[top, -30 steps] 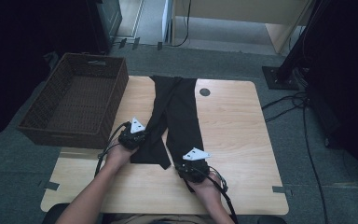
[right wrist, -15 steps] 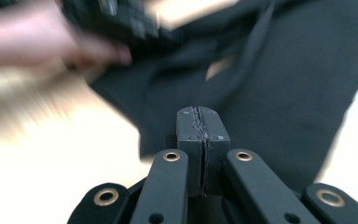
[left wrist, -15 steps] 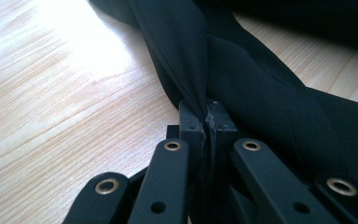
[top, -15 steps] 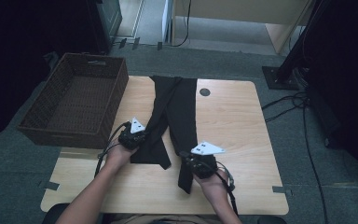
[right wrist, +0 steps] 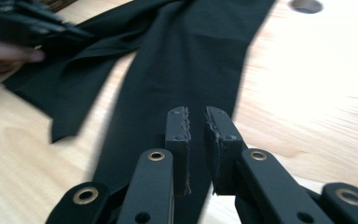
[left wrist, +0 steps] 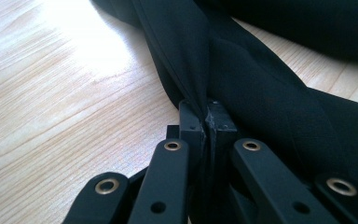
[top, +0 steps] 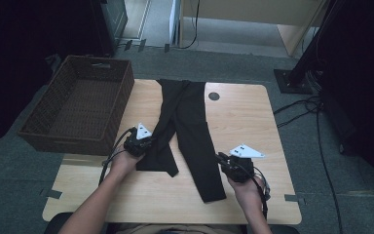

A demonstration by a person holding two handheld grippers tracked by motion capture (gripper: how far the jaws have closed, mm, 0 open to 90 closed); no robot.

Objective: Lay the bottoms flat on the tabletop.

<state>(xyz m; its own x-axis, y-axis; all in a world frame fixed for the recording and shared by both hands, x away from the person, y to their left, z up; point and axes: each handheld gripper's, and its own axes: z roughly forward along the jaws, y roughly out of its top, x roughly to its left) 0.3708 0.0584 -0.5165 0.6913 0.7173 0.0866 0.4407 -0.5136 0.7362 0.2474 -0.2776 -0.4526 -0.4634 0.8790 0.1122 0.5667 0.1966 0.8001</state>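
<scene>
The high view looks forward and down from above the near edge of the table [top: 253, 112], far enough back to take in all four edges. The left gripper view sits very low and close, looking along its tongs [left wrist: 207, 116] across the boards at black trousers [left wrist: 261, 84]. The right gripper view rides higher above the table, facing the far edge; both gripper views share the trousers with the high view.

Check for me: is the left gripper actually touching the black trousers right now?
Touching. In the left gripper view, the left gripper has its jaws shut on a fold of the black trousers, with cloth running straight out from between the pads.
</scene>
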